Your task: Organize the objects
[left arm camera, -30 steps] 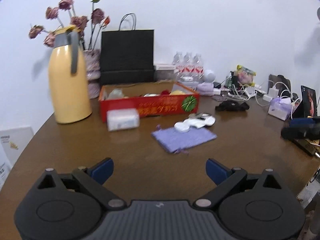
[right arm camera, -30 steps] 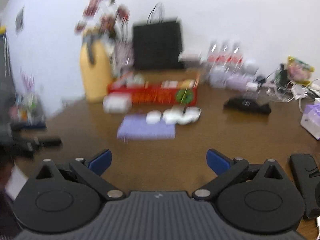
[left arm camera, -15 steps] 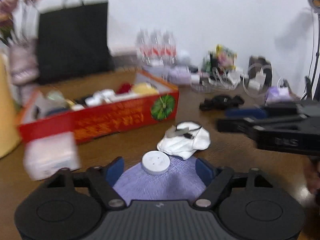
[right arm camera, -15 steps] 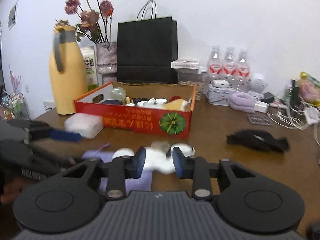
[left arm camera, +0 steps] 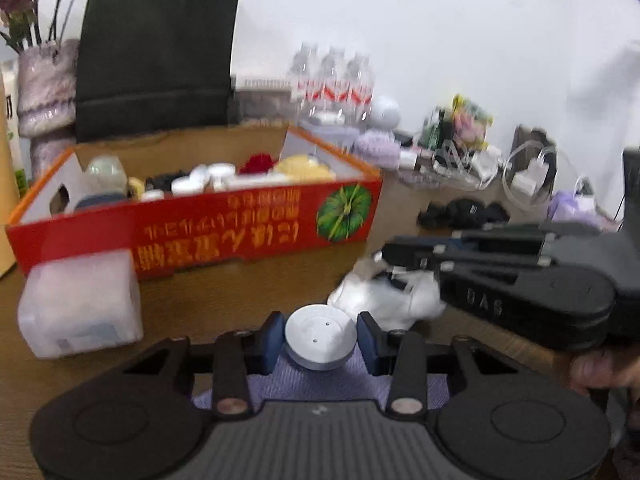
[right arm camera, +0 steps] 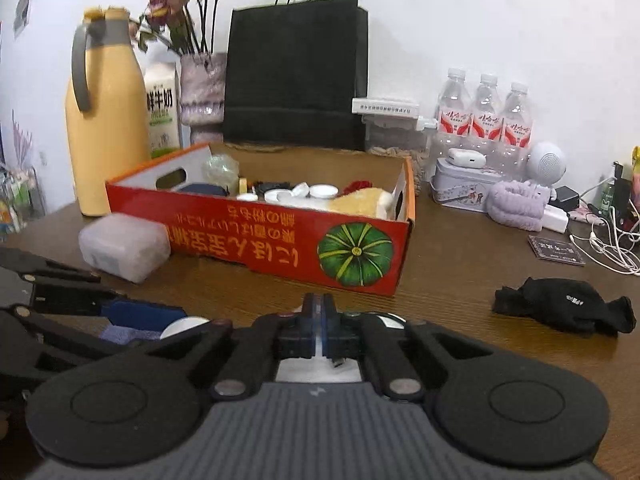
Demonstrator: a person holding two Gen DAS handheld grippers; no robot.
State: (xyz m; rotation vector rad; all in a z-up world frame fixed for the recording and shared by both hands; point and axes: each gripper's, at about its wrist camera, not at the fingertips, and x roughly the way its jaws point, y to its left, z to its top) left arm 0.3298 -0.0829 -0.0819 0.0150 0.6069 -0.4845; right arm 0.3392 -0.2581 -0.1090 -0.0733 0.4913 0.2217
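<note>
Two hand-held grippers work low over a brown wooden surface point(right arm camera: 460, 264) crowded with things. Largest among them, a black paper bag point(right arm camera: 296, 76) stands far back against the wall, with a yellow jug point(right arm camera: 106, 120) to its left. Nearer lies a red cardboard box point(right arm camera: 280, 240) printed with a green pumpkin, filled with small items; a frosted plastic case point(right arm camera: 124, 246) sits touching its near left corner. A black cloth bundle point(right arm camera: 560, 306) lies on the right, well apart from the box.

Just near the box, a purple cloth point(left arm camera: 320, 378) carries a round white lid point(left arm camera: 320, 336). The left hand-held gripper point(left arm camera: 320, 338) is closing around this lid, its blue pads just beside the lid's rim; whether they touch is unclear. Right of the lid lies a crumpled white mask point(left arm camera: 384, 300). The right hand-held gripper point(right arm camera: 319, 320) has its pads pressed together, apparently pinching a thin edge of the mask.
</note>
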